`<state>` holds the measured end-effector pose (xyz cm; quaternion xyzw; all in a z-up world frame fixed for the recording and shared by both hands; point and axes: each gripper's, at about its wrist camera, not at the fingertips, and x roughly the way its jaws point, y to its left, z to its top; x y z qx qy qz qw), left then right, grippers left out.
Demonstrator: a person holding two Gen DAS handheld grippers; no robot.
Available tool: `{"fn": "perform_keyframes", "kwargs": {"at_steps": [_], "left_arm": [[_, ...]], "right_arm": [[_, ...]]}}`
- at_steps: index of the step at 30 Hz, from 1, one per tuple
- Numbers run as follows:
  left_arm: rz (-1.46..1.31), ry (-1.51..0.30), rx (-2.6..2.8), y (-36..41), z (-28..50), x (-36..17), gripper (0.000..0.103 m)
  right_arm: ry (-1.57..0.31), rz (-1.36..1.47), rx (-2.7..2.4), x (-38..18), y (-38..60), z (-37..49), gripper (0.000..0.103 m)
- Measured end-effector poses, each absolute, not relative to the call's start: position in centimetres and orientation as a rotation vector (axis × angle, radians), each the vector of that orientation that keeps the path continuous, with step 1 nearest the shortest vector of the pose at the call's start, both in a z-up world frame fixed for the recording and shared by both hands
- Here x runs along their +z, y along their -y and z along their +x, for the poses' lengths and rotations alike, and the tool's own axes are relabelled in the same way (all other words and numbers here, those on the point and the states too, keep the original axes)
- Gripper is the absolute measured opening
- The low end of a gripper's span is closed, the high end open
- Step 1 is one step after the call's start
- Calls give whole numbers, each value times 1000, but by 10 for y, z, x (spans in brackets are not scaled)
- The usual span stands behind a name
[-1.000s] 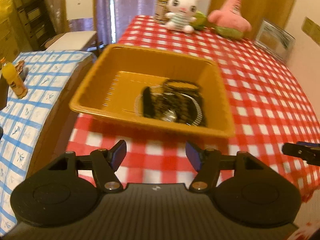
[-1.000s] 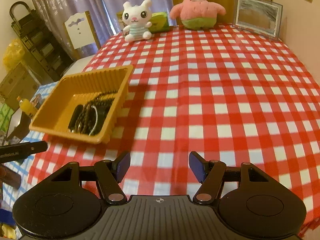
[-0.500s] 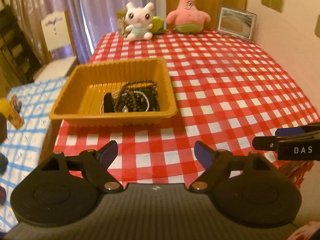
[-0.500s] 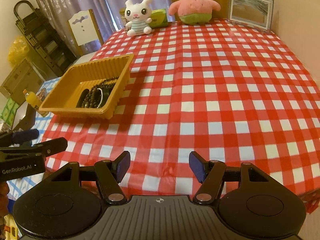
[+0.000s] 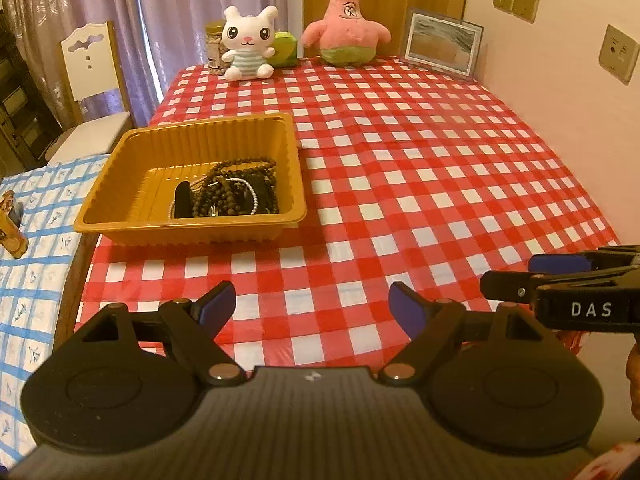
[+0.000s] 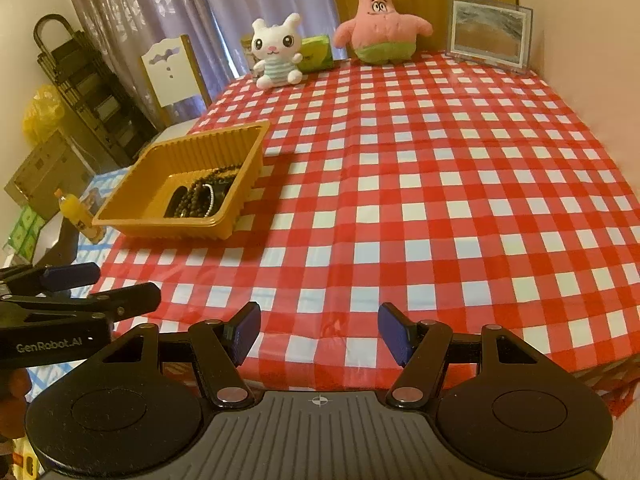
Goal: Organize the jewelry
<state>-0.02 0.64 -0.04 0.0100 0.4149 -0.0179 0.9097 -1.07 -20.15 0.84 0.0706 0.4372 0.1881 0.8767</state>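
Observation:
An orange plastic tray (image 5: pixel 120 216) (image 6: pixel 132 192) sits near the left edge of the red checked table. Inside it lies a heap of dark beaded bracelets (image 5: pixel 236 190) (image 6: pixel 200 196) with a white strand among them. My left gripper (image 5: pixel 316 308) hovers open over the table's near edge, well short of the tray, nothing between its blue pads. The right gripper (image 6: pixel 318 330) also stands open and empty above the near edge, to the right of the tray. Each gripper shows at the side of the other's view.
At the table's far end stand a white bunny plush (image 5: pixel 248 48), a pink starfish plush (image 5: pixel 346 28), a green box, a jar and a framed picture (image 5: pixel 440 46). A second table with a blue checked cloth (image 5: pixel 36 240) adjoins on the left, bearing an orange bottle (image 6: pixel 78 216).
Both grippers have drawn back from the tray toward the table's near edge, so it looks smaller. The left gripper's jaws have spread wider. The bracelets stay in the tray.

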Motion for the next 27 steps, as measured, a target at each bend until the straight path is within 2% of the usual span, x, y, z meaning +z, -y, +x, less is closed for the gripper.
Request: {"fn": "perform_keyframes", "kwargs": {"at_steps": [27], "left_arm": [[23, -849, -34, -3, 0, 2, 83]], "right_arm": [[-911, 144, 401, 10, 206, -10, 65]]}}
